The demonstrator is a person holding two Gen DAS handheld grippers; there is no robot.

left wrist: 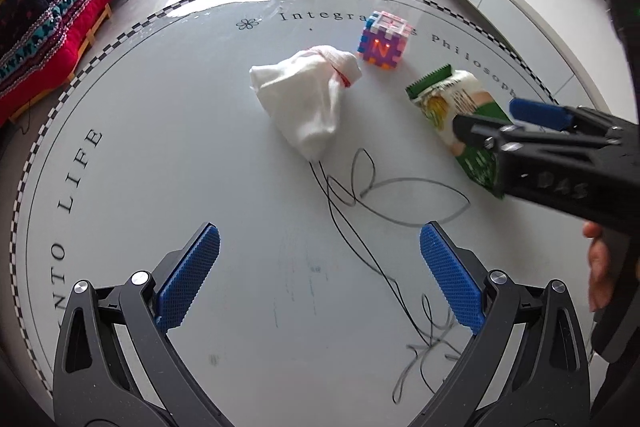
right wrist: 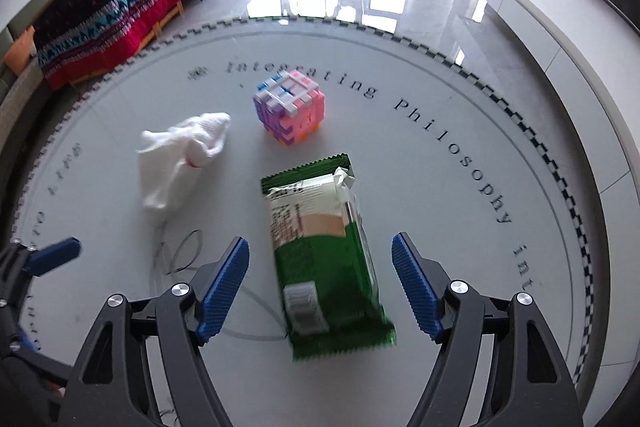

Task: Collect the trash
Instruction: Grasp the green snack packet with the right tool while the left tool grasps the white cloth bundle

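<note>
Round glass table (right wrist: 460, 155), living room behind: approach to green wrapper (right wrist: 328, 259).
Right gripper (right wrist: 320, 287) wide, empty, straddling wrapper, pads clear. Left gripper (left wrist: 320, 279) wide, empty. Next: lower, close.

Green snack wrapper (right wrist: 324, 259) flat on table, torn top open.

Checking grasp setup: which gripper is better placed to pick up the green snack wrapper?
Right. The right gripper is open with the green snack wrapper already between its fingers; the left gripper is open over bare table, away from it.
</note>
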